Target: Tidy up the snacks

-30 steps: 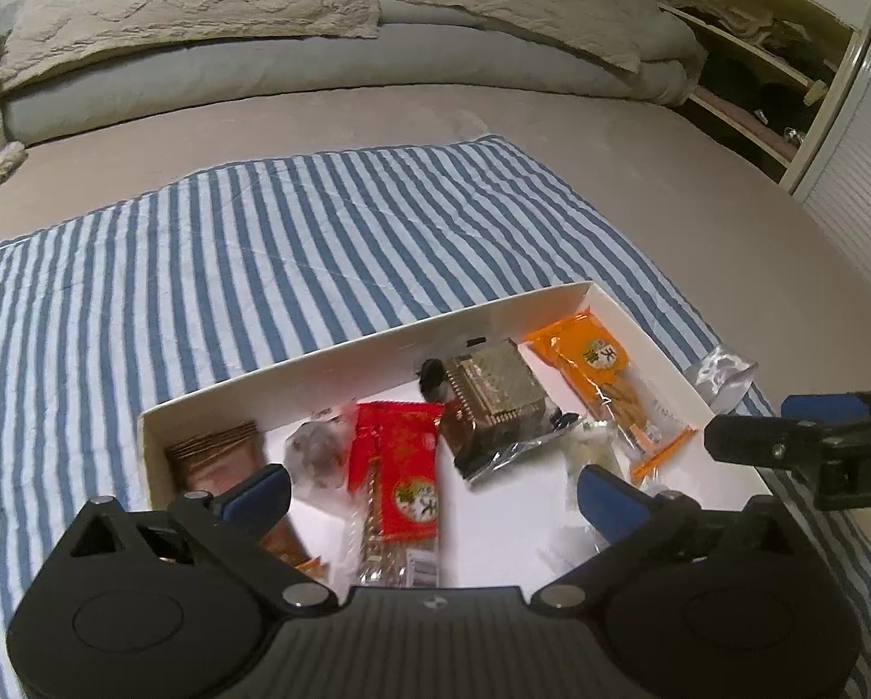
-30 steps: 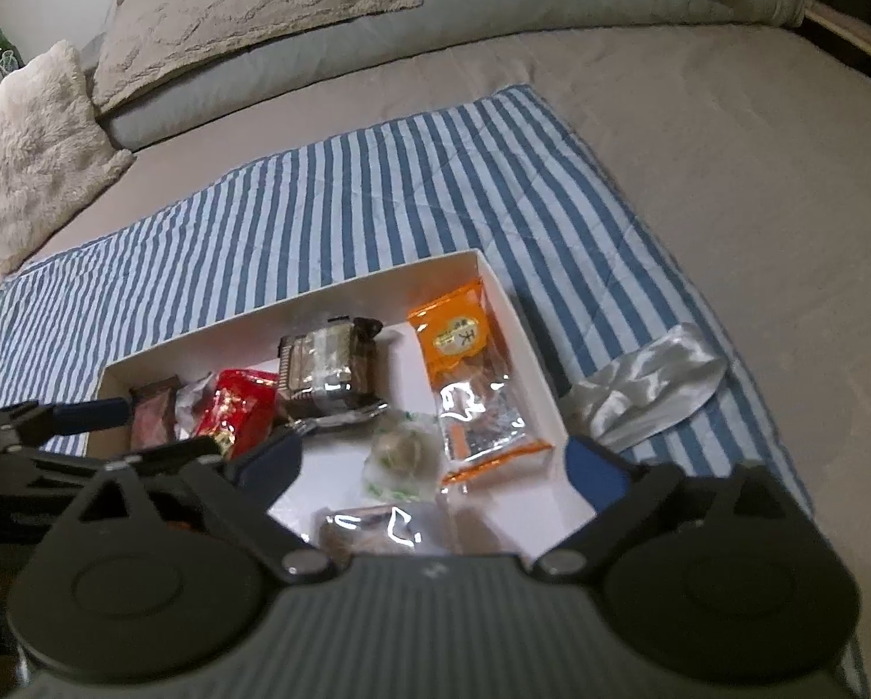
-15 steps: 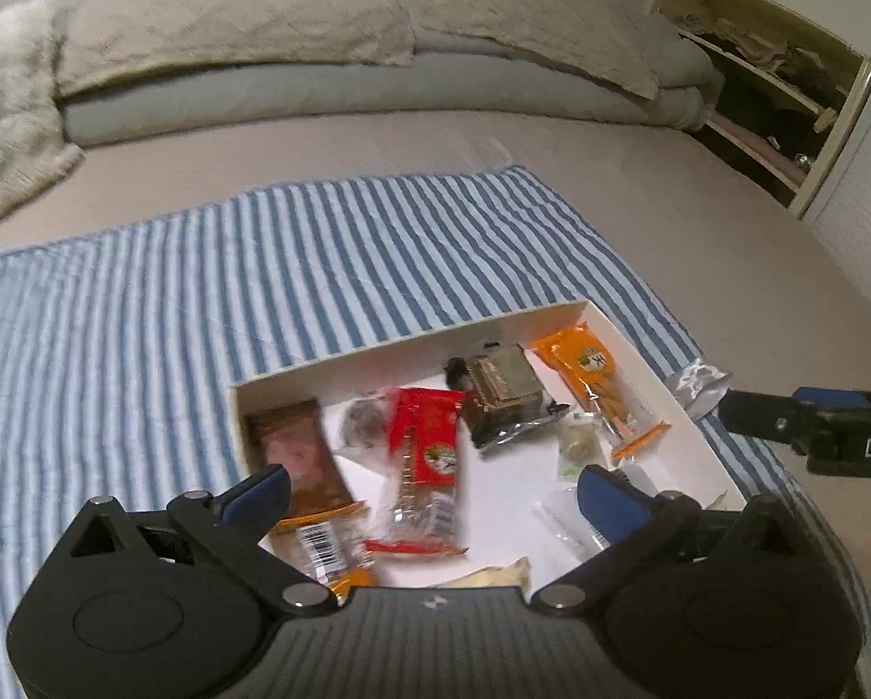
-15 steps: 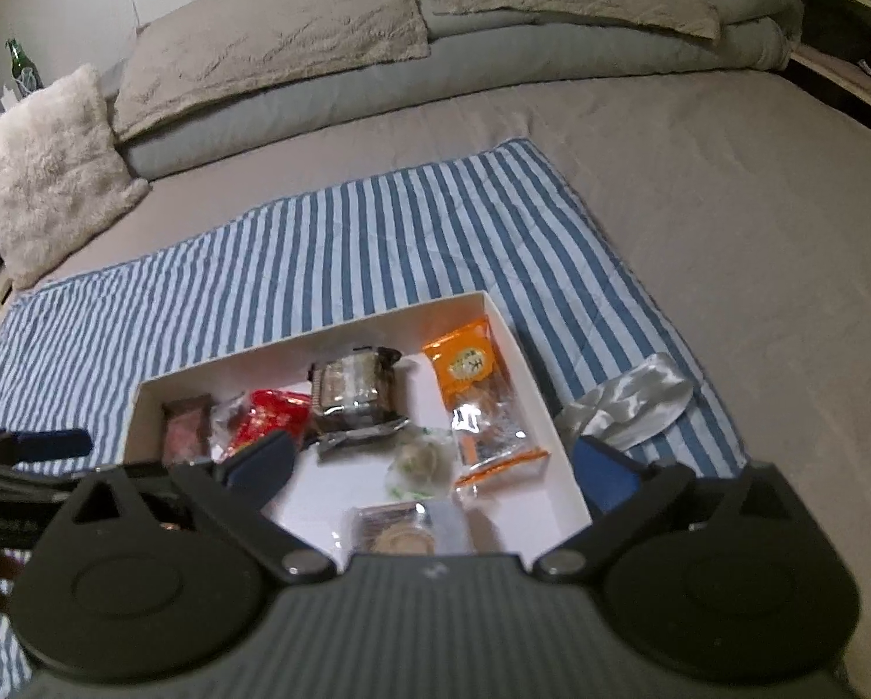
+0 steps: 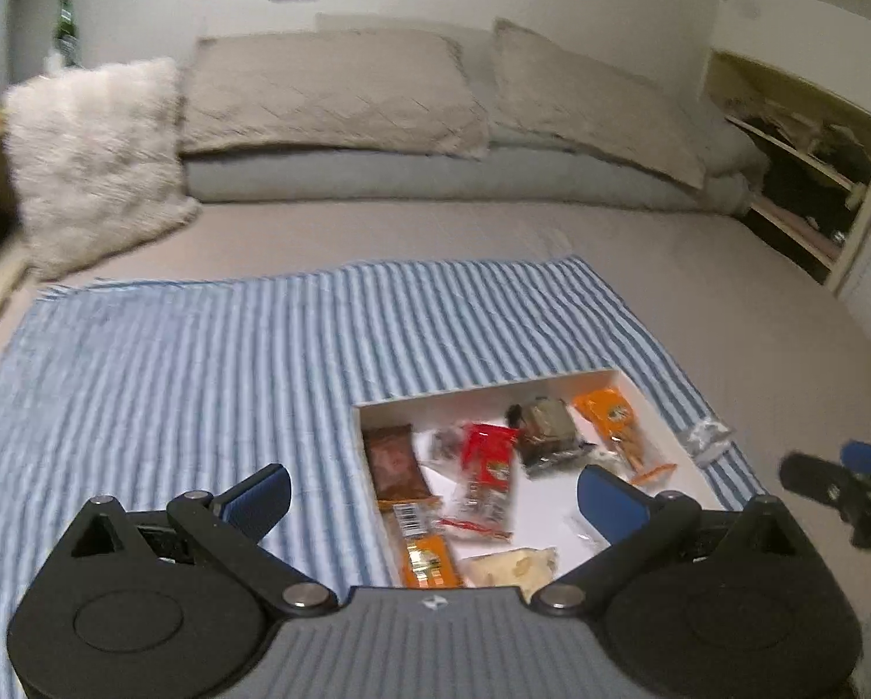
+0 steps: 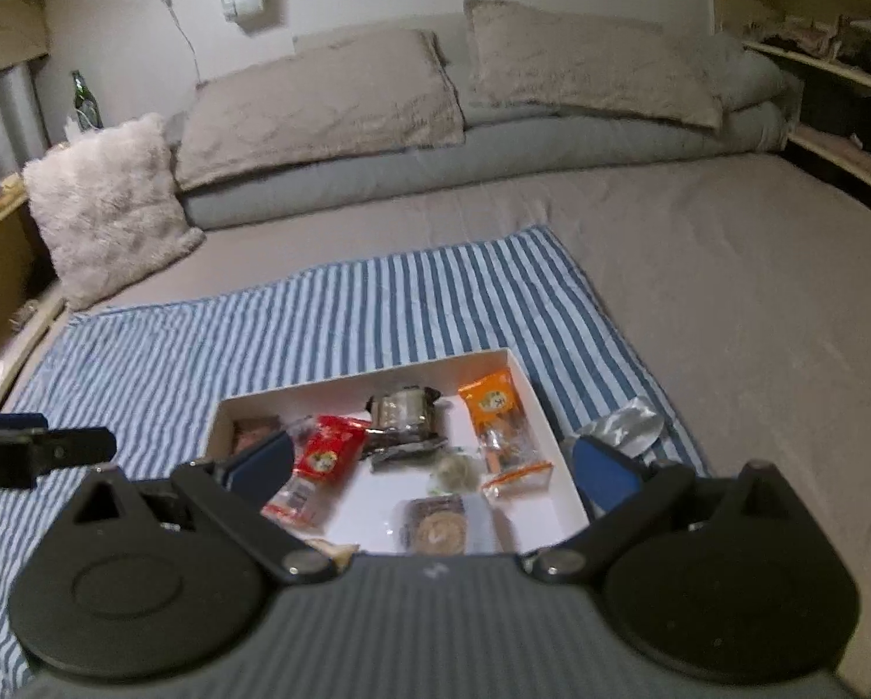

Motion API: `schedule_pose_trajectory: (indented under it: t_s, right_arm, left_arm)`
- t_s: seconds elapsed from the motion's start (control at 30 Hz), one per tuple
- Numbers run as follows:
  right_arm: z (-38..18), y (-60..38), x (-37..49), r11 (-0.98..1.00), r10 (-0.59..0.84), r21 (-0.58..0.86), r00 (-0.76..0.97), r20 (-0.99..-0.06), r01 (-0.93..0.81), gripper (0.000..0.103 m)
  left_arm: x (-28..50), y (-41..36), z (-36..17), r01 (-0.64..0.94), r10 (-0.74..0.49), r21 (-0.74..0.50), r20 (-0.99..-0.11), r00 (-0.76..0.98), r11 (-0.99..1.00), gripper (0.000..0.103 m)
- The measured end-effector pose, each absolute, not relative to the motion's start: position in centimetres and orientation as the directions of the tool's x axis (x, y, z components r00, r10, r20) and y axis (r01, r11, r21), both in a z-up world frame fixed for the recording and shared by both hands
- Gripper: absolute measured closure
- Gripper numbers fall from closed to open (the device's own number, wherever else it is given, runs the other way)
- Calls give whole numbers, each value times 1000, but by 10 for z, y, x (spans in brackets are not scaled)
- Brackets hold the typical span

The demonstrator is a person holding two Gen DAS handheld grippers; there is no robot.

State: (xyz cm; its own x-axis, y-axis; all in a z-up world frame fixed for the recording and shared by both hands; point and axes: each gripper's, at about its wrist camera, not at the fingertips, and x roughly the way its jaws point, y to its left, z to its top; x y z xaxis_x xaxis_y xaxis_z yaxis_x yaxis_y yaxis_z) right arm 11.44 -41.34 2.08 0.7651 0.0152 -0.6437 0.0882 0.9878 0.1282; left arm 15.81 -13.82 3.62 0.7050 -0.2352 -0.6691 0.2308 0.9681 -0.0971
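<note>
Your left gripper [image 5: 432, 492] and right gripper [image 6: 432, 463] both have jaws spread wide, holding nothing, side by side.

No print is legible. The orange snack packet [image 6: 492, 402] and the red snack packet [image 6: 329, 446] each carry a round emblem, and a barcode marks another wrapper [image 5: 409, 519], all blurred.

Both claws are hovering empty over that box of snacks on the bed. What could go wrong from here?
The silver wrapper lies outside the white box, on the striped cloth; it could get overlooked. Inside, the red packet and the dark packet lie close together, so an open right claw might catch both. The box sits on soft bedding, so pressing down with the left claw could tip or shift it.
</note>
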Motion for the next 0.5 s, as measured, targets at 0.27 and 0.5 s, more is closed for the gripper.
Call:
schedule_pose_trajectory:
  t_s: [0.27,0.5]
  right_arm:
    - [28,-393,62,995,15,91,807,-590,48,1]
    - [24,-374,24,998,6,61,825,-565,35,1]
  left_arm:
    - [99,-125,44,173,-148,-20,-618,772,985,0]
    - [50,-113,36,185,-138,23,-579,804,982,0]
